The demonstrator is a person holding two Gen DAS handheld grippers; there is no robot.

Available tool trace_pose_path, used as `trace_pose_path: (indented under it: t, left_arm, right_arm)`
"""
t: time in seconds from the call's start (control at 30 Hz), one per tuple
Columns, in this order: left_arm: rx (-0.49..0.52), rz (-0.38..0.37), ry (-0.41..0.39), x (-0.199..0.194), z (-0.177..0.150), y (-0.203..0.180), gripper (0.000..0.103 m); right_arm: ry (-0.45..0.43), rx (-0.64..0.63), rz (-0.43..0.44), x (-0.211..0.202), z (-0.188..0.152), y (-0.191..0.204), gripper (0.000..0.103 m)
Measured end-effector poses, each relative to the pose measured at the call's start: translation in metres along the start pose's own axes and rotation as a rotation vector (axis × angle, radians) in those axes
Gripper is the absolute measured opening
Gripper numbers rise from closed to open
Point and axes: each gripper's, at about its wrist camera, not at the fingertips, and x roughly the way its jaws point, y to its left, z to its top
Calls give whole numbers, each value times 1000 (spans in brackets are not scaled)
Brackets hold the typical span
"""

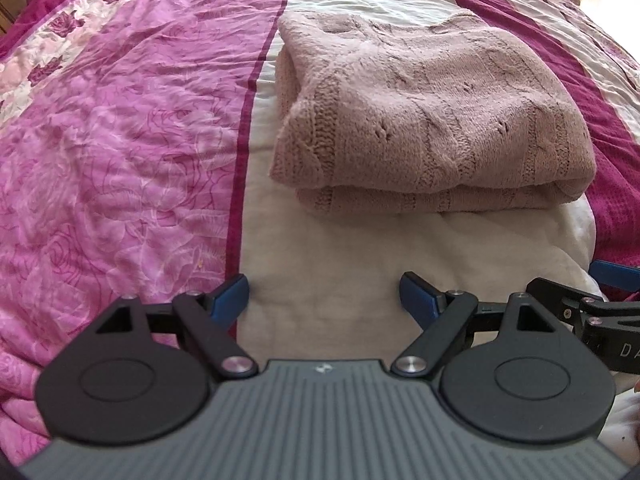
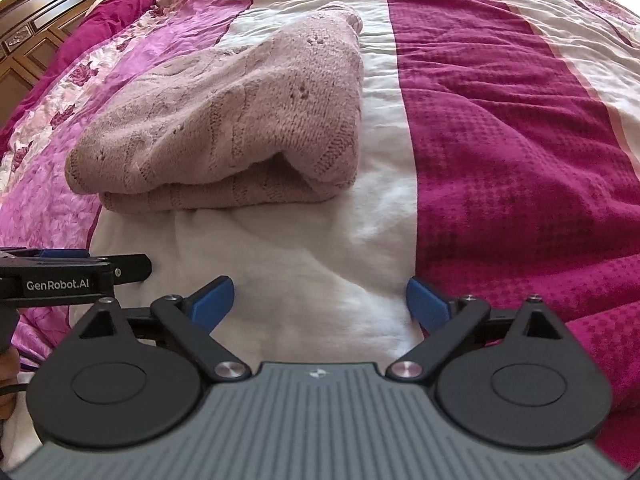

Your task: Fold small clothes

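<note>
The pink sweater (image 1: 432,120) lay folded on the white stripe of the bedspread (image 1: 120,140), a big cover of pink and dark red. Dark wooden furniture (image 2: 36,40) stood behind. The left gripper (image 1: 324,296) and right gripper (image 2: 320,300) were wide open, holding nothing.

Each tool looks the same. The left tool (image 1: 324,292) has two short blue pads (image 1: 230,298) at the tips, fixed to flat black arms. The arms turn on shiny silver round pins (image 1: 236,363), with smaller silver screws further out. Behind them sit two big black round discs, each with a ring pressed into it. Between the discs is a grey plate with straight ridges and a tiny white mark. The right tool (image 2: 320,298) matches. From its camera, the other tool's black side shows white letters, "GenRobot.AI" (image 2: 57,284).
</note>
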Motion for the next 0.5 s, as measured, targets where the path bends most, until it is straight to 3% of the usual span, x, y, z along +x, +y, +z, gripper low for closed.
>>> trace_pose_path:
  t: [0.5]
  left_arm:
    - [0,-1,0,0,0,0,84]
  right_arm:
    - [-4,4,8,0,-1,-1,98]
